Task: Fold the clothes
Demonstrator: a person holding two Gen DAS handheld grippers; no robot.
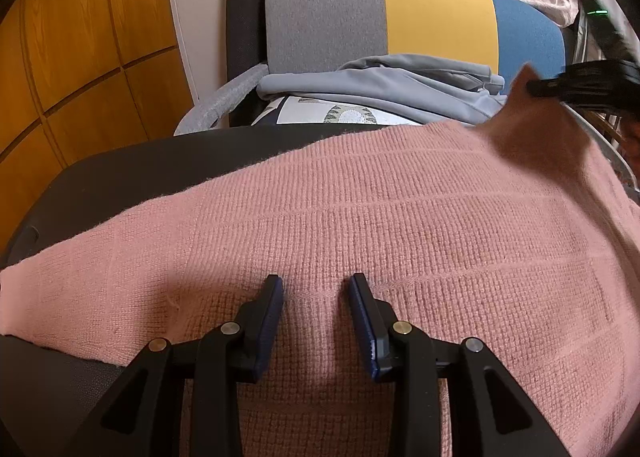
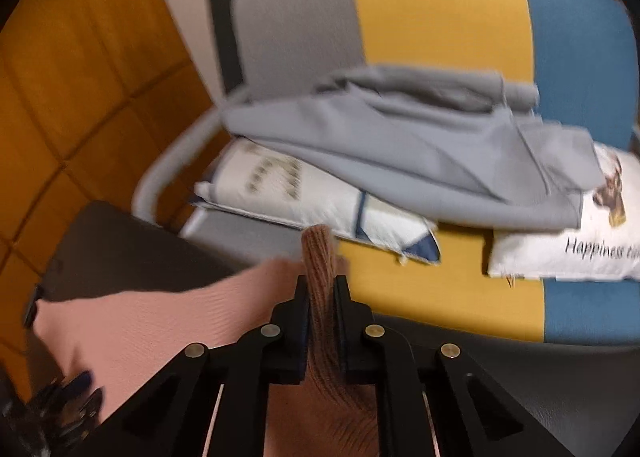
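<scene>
A pink knit sweater [image 1: 400,225] lies spread over a dark table [image 1: 132,169]. My left gripper [image 1: 316,285] is open, its blue-padded fingers resting on or just above the sweater's near part, with nothing between them. My right gripper [image 2: 322,285] is shut on a bunched edge of the pink sweater [image 2: 320,257] and holds it lifted above the table; in the left wrist view it shows at the far right [image 1: 580,85] with a raised corner of the fabric. The rest of the sweater [image 2: 160,317] trails down to the left.
Beyond the table stands a grey, yellow and blue chair [image 1: 400,13] holding a grey garment [image 1: 380,81] on printed white cushions [image 2: 320,205]. A wooden panelled wall [image 1: 80,57] is at the left. The right wrist view is blurred.
</scene>
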